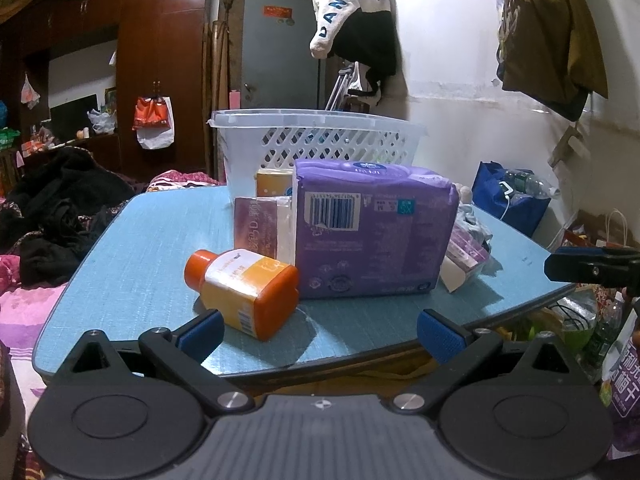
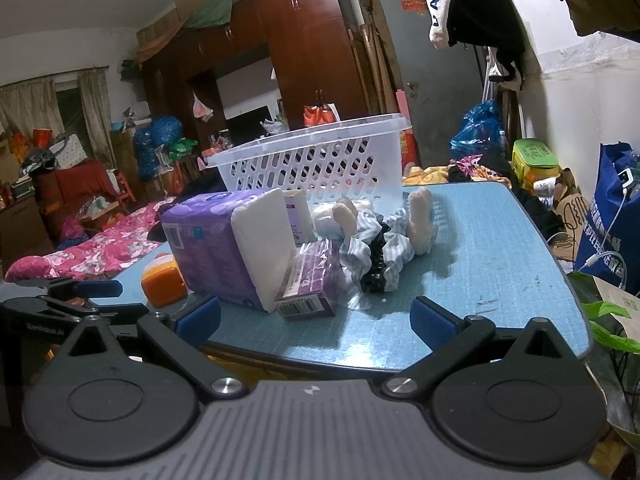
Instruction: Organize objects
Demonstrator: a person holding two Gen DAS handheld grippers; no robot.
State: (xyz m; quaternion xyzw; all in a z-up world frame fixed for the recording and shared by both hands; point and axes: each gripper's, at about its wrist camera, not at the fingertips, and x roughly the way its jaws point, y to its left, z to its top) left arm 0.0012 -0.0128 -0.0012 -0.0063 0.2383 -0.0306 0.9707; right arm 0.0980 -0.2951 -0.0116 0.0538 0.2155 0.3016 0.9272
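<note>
1. Orange plastic bottle (image 1: 244, 292) with a yellow-and-white label lies on its side at the blue table's (image 1: 160, 240) near edge, touching the purple soft pack (image 1: 372, 232).
2. Left claw (image 1: 320, 334) is spread wide, holding nothing; right claw (image 2: 316, 320) likewise (both short of the clutter).
3. Probably best: straddle the bottle's body squarely, then lift toward the white lattice plastic basket (image 1: 316, 140) behind.

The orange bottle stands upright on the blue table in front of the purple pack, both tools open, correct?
Not quite: the orange bottle lies on its side, as the left wrist view shows. It is on the blue table before the purple pack, both tools open.
</note>
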